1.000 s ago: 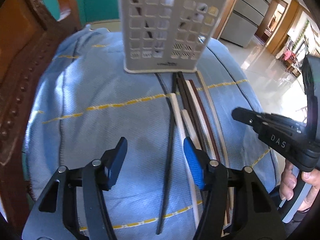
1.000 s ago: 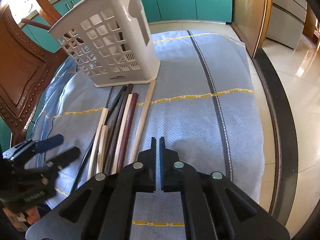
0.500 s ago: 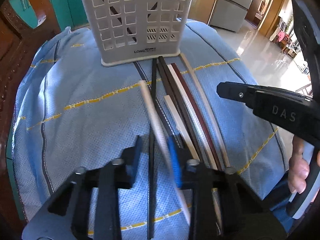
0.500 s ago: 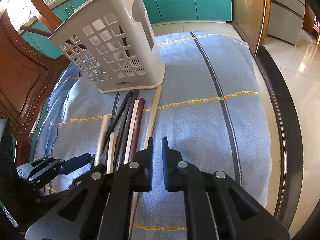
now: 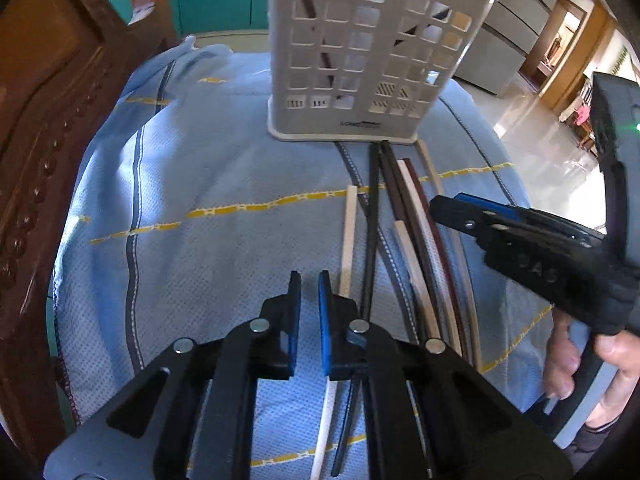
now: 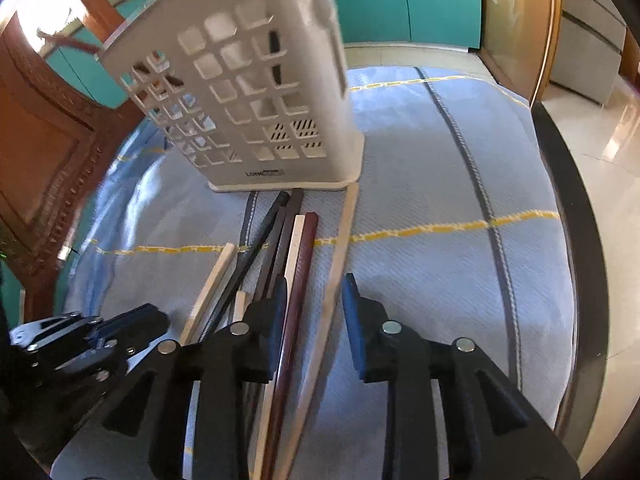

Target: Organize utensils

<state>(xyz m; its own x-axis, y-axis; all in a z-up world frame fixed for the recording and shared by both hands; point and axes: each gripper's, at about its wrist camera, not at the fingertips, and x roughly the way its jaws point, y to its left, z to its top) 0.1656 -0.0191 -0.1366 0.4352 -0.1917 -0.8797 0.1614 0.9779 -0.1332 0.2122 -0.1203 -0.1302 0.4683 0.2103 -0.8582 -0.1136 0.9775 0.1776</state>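
The white lattice utensil holder (image 5: pixel 360 60) (image 6: pixel 256 92) stands on the blue cloth with dark sticks inside. In front of it lie several chopsticks side by side: cream (image 5: pixel 348 232), black (image 5: pixel 372 220), dark red (image 6: pixel 306 256) and long tan (image 6: pixel 340 248) among them. My left gripper (image 5: pixel 310 300) is shut with nothing between its blue pads; the cream chopstick runs under its right finger. My right gripper (image 6: pixel 314 292) hangs low over the row, jaws opening. The dark red and tan chopsticks lie between its fingers, untouched by the pads. From the left wrist view it (image 5: pixel 444 204) reaches in from the right.
A carved wooden chair (image 5: pixel 48 140) rises along the left side. The table's dark rim (image 6: pixel 580 240) curves on the right above a shiny tiled floor. A hand (image 5: pixel 580 360) holds the right gripper's handle. Teal cabinets stand behind.
My left gripper's jaws went from wide apart to shut, and the cream chopstick's near end swung left. My right gripper slid left over the chopsticks and its jaws parted.
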